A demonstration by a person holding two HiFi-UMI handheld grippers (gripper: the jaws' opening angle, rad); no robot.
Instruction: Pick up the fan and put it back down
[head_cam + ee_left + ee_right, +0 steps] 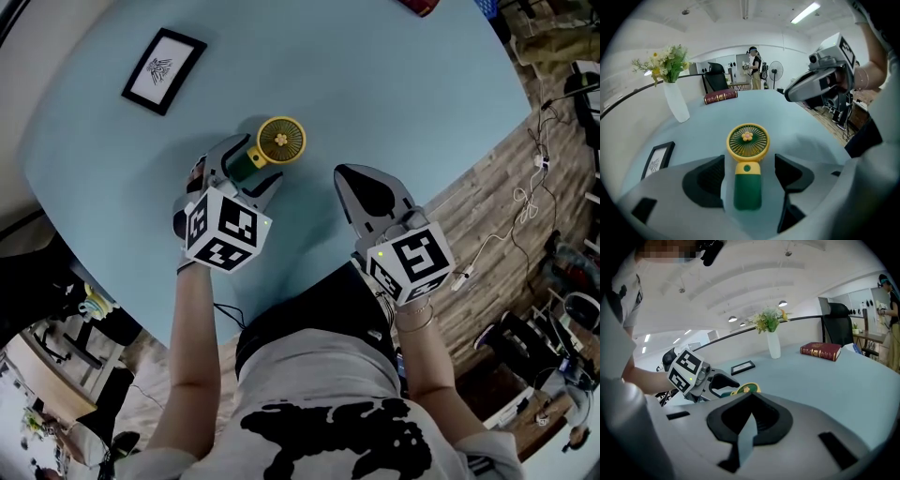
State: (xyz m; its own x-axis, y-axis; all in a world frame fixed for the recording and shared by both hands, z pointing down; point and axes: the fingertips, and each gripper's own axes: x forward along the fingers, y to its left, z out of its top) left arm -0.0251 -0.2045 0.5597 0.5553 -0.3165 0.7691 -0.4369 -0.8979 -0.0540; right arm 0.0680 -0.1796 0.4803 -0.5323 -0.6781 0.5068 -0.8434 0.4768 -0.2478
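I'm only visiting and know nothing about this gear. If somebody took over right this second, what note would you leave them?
Left gripper: open, one jaw on each side of the fan's green handle, with a gap on both sides, so it has no grip.
Right gripper: shut, empty, to the right of the fan.
Fan: lying on the blue table, yellow head facing up.
Done: the left gripper is lined up on the handle.
Left: probably close, lift, set down and release. One moment can't show whether a lift has already happened.
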